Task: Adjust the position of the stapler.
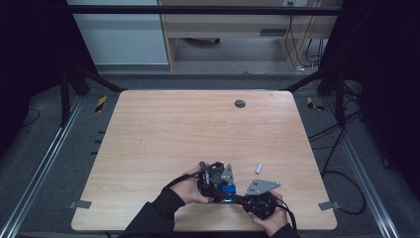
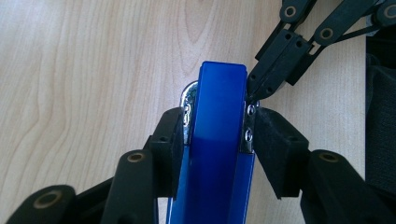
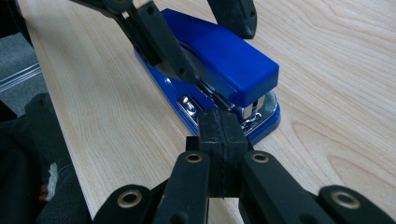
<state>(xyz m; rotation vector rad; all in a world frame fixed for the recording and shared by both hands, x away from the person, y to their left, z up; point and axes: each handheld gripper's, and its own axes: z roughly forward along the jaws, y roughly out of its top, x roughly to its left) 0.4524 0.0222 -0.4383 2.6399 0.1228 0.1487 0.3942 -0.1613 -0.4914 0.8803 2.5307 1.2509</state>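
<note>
No legible text, label, brand, number or sign appears in any view. The blue stapler [image 3: 219, 60] carries no readable marking on its top cover or base. The wooden table [image 1: 163, 134] bears no print. The black-and-yellow striped markers [image 1: 101, 103] on the floor beside its far corners carry no characters.

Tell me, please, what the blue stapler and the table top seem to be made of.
The blue stapler: its smooth, glossy blue top cover looks like moulded plastic; the shiny silver parts at its nose reflect light like bare metal. The light wooden table top shows pale wood grain with a flat, matt surface; it may be laminate rather than solid wood.
</note>
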